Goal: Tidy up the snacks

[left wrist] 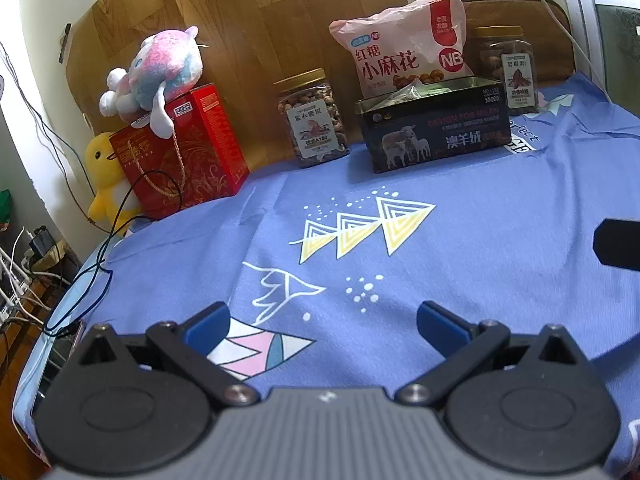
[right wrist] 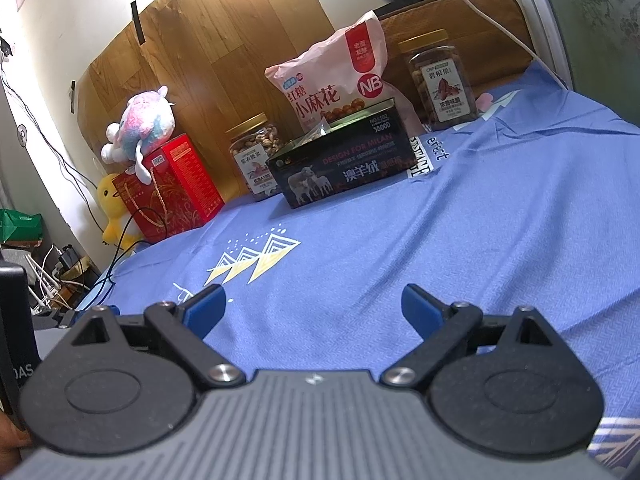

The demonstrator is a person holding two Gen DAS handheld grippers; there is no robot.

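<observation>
I am over a blue printed bedsheet point(left wrist: 460, 240) that fills most of both views, patterned with yellow triangles, white dots and some lettering near the far edge. Behind it runs a wood-grain panel point(left wrist: 248, 32) taped to a pale wall, and beside that a brown headboard point(right wrist: 472, 12) with a white cable draped across it. On the far left, off the bed, power strips and cables point(left wrist: 20, 280) lie in a tangle.

The snacks line the far edge of the sheet. The red gift box point(left wrist: 188, 152) with a cord handle stands at the left, a pastel plush toy point(left wrist: 160, 68) lying on top of it and a yellow duck plush point(left wrist: 102, 176) just beside it. The pink snack bag point(left wrist: 404, 44) stands upright behind the open dark tin point(left wrist: 432, 132) printed with sheep, touching its back rim. A gold-lidded nut jar point(left wrist: 314, 120) stands left of the tin, and a second jar point(left wrist: 508, 72) stands at its right.

My left gripper point(left wrist: 322, 326) hangs above the sheet with its blue pads spread wide, holding nothing. My right gripper point(right wrist: 312, 310) is likewise spread and unloaded, well short of the snacks.
</observation>
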